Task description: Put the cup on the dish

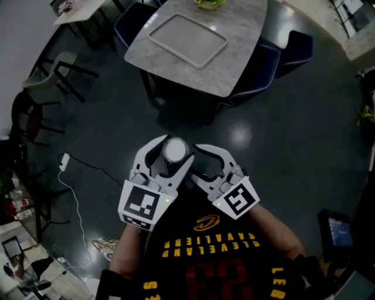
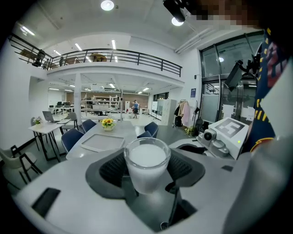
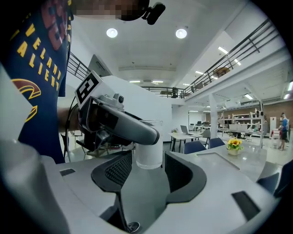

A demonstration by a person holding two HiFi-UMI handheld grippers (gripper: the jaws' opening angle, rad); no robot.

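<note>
Closest in, a dark jersey (image 1: 205, 246) with yellow lettering fills the bottom of the head view, and both tongs are held up just in front of it, over the dark floor (image 1: 281, 135). Off to the left a white cable (image 1: 73, 196) trails across that floor. Next comes the left tongs (image 1: 171, 159), clamped on the cup (image 1: 175, 150): its own view shows the ribbed pads (image 2: 112, 168) pressing on both sides of the frosted, milky-white cup, which stands upright in the grip. Just to the right, the right tongs (image 1: 198, 163) stands wide open and grips nothing; in its own view the cup sits out between its spread jaws with a gap showing at the right-hand pad, while one jaw of the left tongs crosses in front of the cup's upper part. Farther ahead, well apart from the cup, a grey stone table (image 1: 234, 64) carries the dish (image 1: 187, 40), a pale rectangular one with a raised rim, and yellow flowers (image 1: 206, 3) at its far edge. Blue chairs (image 1: 293, 50) stand at the table's right side.
</note>
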